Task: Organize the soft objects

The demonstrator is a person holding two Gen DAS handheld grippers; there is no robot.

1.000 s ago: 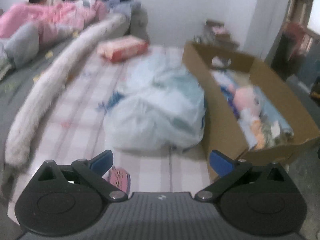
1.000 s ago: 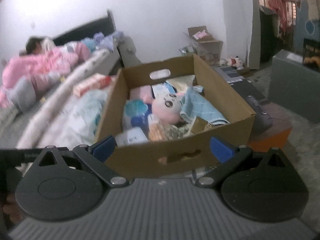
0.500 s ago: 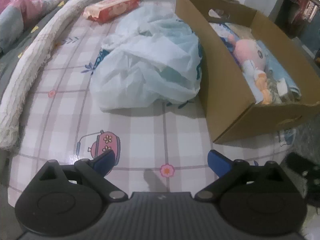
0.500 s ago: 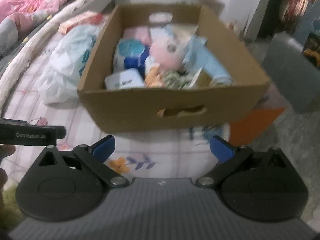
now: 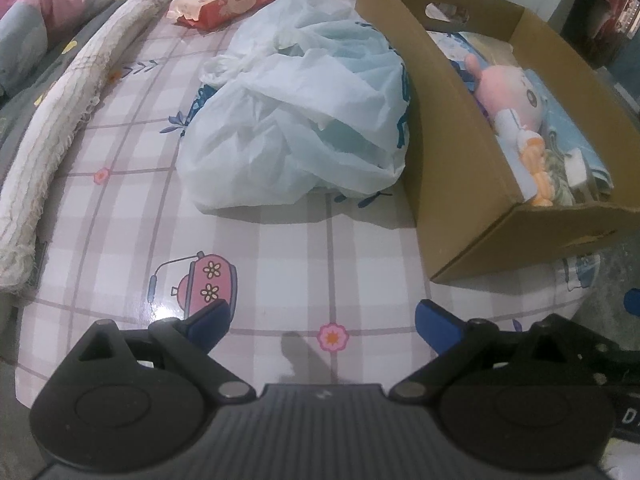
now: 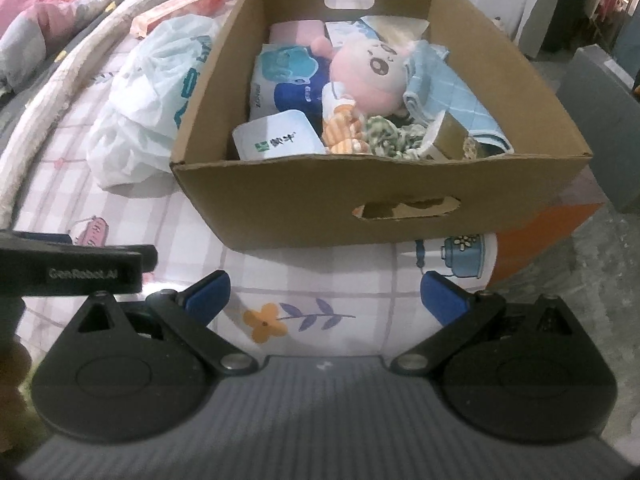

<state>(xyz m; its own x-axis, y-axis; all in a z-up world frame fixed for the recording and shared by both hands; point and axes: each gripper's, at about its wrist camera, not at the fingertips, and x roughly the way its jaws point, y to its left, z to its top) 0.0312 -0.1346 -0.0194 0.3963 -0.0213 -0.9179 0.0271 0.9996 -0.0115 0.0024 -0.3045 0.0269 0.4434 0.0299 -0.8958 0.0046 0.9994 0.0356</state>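
both tools are spread wide and hold nothing: the left gripper [image 5: 322,322] over bare checked cloth [image 5: 280,248], the right gripper [image 6: 324,294] just short of the table's front edge. the cardboard box [image 6: 304,196] of soft things, a pink plush [image 6: 370,76] among them, sits at the right corner, its left wall touching the white plastic bag [image 5: 296,120]. open cloth lies between the bag and the near edge.
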